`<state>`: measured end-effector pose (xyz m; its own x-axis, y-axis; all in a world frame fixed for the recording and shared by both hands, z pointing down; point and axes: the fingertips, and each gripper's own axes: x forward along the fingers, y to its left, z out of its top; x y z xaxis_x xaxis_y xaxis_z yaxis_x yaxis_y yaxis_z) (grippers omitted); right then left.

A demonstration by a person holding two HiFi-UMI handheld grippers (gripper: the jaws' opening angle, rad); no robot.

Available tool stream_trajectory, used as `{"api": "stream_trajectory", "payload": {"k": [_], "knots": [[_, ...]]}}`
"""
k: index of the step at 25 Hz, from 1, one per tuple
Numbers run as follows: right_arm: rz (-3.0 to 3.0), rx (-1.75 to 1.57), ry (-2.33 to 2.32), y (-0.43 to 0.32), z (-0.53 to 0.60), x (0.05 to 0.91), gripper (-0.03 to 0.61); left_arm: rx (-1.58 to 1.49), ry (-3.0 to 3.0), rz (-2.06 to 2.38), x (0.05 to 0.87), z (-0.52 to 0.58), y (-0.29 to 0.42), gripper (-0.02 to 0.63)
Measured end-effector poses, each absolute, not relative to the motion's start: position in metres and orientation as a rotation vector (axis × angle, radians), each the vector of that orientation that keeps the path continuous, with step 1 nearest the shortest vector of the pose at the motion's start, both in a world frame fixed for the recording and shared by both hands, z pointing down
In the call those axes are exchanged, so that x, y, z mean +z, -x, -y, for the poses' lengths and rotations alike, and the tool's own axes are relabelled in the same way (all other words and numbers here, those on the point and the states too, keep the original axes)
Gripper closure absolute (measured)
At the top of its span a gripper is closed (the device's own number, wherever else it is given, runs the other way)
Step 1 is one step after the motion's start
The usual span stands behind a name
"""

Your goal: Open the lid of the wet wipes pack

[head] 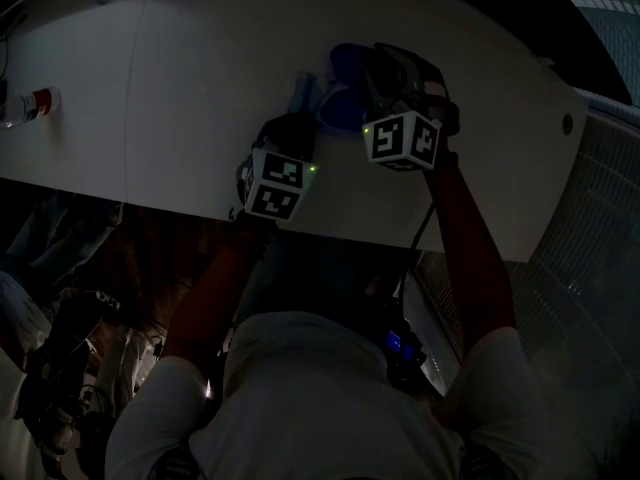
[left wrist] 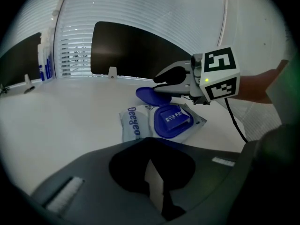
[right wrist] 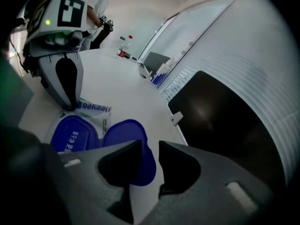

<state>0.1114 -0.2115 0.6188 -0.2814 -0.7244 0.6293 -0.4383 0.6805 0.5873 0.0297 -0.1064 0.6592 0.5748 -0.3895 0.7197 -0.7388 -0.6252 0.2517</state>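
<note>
The wet wipes pack (left wrist: 136,123) lies flat on the white table (left wrist: 56,121), with pale wrapping and blue lettering. Its blue lid frame (left wrist: 172,121) is uncovered and the round blue lid (left wrist: 149,95) is swung back, open. My right gripper (right wrist: 150,146) hangs just over the lid (right wrist: 129,144) with a narrow gap between its jaws; the lid lies under them, not pinched. In the left gripper view, the right gripper (left wrist: 164,82) points at the lid. My left gripper (left wrist: 151,163) is shut on the near end of the pack (right wrist: 93,108). In the dim head view both grippers (head: 300,118) (head: 365,68) meet over the pack (head: 308,96).
A bottle with a red cap (head: 30,106) stands at the table's far left. Other bottles (right wrist: 124,48) and a person (right wrist: 101,13) are beyond the table. A dark panel (right wrist: 220,121) and blinds run along one side. The table's edge (head: 330,230) is close to my body.
</note>
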Motion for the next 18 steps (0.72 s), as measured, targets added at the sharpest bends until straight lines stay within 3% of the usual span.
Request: {"api": "stream_trajectory", "payload": {"k": [10,18], "knots": [[1.943,-0.230,-0.891,-0.113,0.203,0.635,0.480,0.843,-2.245,0.892,0.659,0.110,-0.025,0.612],[2.024,-0.149,-1.062,-0.121,0.190,0.560,0.480,0.746,-2.356,0.993,0.587,0.137,-0.024,0.611]]}}
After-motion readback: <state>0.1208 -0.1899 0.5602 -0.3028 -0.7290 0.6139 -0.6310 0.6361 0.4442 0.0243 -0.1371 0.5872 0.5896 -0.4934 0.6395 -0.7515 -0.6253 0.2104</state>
